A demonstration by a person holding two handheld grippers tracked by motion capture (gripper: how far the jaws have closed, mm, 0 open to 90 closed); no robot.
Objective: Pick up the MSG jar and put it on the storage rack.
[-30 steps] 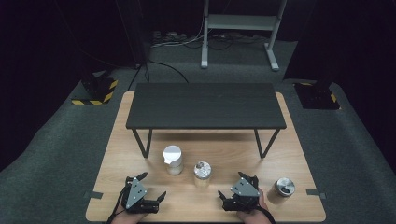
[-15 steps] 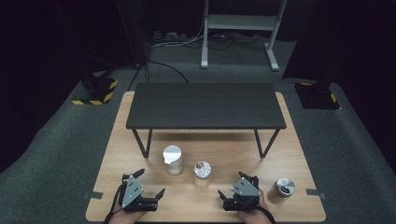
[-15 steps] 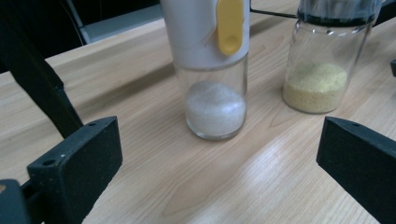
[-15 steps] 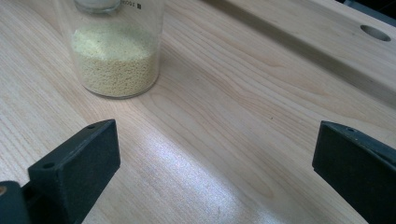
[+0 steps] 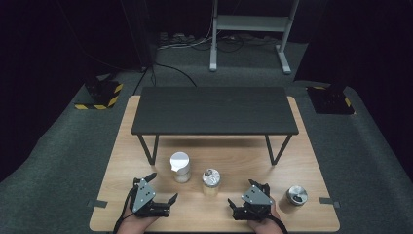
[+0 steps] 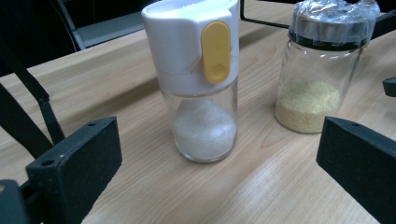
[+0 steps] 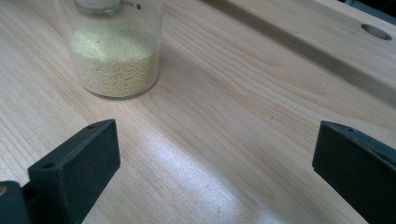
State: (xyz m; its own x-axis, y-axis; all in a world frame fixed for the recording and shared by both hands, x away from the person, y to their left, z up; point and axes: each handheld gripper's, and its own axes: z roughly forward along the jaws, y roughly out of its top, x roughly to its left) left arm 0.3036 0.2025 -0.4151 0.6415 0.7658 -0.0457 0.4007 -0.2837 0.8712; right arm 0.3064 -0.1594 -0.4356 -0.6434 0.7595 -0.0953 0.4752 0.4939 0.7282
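A glass shaker [image 5: 179, 166] [image 6: 198, 84] with a white lid, a yellow tab and white granules inside stands on the wooden table [image 5: 243, 156]. Right of it is a jar of yellow grains [image 5: 211, 180] [image 6: 322, 70] [image 7: 116, 51] with a wrapped lid. My left gripper [image 5: 162, 186] [image 6: 217, 186] lies low at the table's near edge, pointing at the shaker. Its jaws have just been opening and now stand wide, with nothing between them. My right gripper [image 5: 242, 192] [image 7: 215, 168] rests near the front edge, open over bare wood, with the grain jar ahead to its left.
A third jar [image 5: 295, 196] with a metal lid stands right of my right gripper. A low black bench [image 5: 214, 109] on thin legs spans the far half of the table. Dark carpet and a grey stand [image 5: 248, 24] lie beyond.
The left gripper has shifted a little and its jaws have spread slightly wider. The right gripper and the jars are as they were.
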